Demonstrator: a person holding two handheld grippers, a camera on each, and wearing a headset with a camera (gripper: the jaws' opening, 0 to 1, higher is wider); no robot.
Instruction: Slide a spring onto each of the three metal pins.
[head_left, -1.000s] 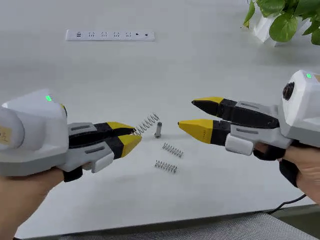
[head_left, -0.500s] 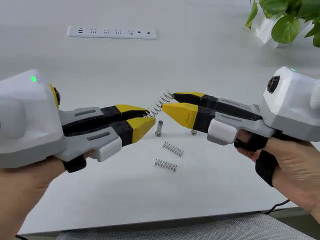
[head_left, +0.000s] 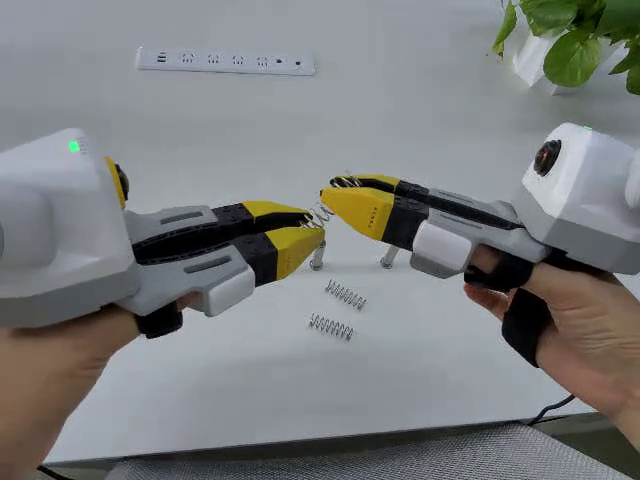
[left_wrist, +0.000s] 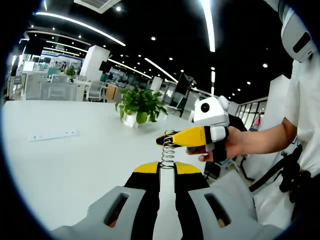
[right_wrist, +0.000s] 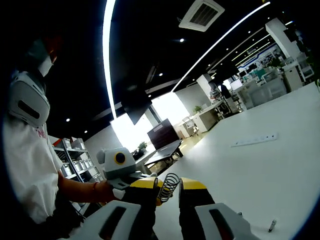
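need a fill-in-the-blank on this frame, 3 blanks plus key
1. The left gripper and the right gripper each grip one end of the same ____.
2. Lying loose on the table are ____ more springs.
3. The pin under the gripper tips stands ____ on the table.

Missing words: spring; two; upright.

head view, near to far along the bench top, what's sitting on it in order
In order: nearest loose spring → second loose spring → two metal pins about level with each other, left pin and right pin → power strip.
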